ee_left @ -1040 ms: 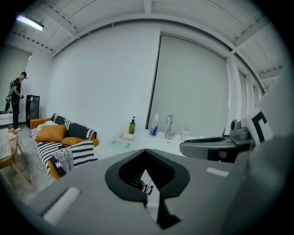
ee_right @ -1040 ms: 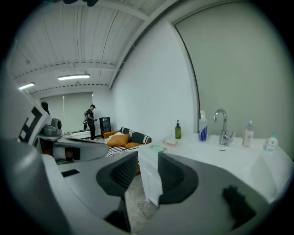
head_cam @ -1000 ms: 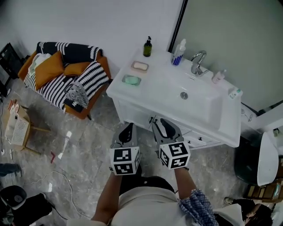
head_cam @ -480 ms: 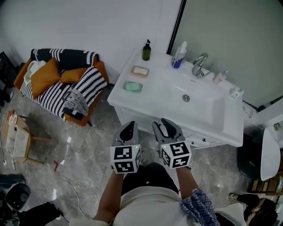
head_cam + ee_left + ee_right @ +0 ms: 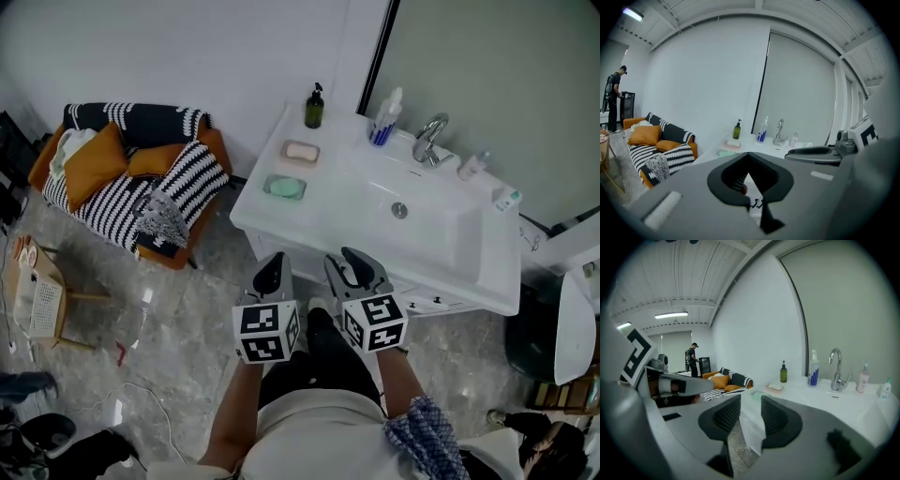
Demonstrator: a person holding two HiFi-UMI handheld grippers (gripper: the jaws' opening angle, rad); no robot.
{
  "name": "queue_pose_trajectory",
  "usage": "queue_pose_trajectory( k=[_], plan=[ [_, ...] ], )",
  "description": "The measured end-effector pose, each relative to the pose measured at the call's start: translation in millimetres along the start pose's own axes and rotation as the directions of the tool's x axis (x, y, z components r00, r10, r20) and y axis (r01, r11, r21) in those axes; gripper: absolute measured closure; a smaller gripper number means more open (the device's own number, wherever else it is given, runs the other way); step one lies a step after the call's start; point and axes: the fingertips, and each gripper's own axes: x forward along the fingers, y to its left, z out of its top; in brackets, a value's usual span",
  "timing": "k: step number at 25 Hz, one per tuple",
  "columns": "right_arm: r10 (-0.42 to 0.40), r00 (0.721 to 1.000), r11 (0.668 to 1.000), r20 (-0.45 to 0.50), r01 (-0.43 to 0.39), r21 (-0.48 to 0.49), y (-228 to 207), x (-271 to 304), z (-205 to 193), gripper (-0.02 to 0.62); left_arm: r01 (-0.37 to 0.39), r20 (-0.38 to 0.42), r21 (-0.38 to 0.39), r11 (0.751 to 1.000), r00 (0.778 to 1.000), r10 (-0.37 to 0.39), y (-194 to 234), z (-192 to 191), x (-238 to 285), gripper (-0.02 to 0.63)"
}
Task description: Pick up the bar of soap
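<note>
Head view: soap bar well ahead.
Right hand-held gripper partly apart, left hand-held gripper closed, both empty; I may pinch its dish.

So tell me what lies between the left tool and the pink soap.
The green soap dish lies between the left tool and the pink soap; the head view shows it.
</note>
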Motion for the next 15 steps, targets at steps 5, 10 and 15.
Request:
queue_pose_trajectory(
  k=[5, 10, 15],
  plan=[
    [0.02, 1.0, 1.0, -0.008, -0.02, -0.01, -12, 26, 4, 0.468, -0.007, -0.009, -0.002, 1.0, 1.0, 0.007, 9, 4, 24, 0.598],
    [0.045, 0.999, 0.998, -0.008, -0.045, -0.037, -35, 58, 20, 0.468, -0.035, -0.002, -0.008, 0.999, 0.999, 0.035, 20, 19, 59, 0.598],
    [0.067, 0.998, 0.997, -0.019, -0.068, -0.031, -62, 92, 32, 0.468, -0.063, -0.023, -0.01, 0.998, 0.998, 0.063, 31, 30, 93, 0.598]
  ],
)
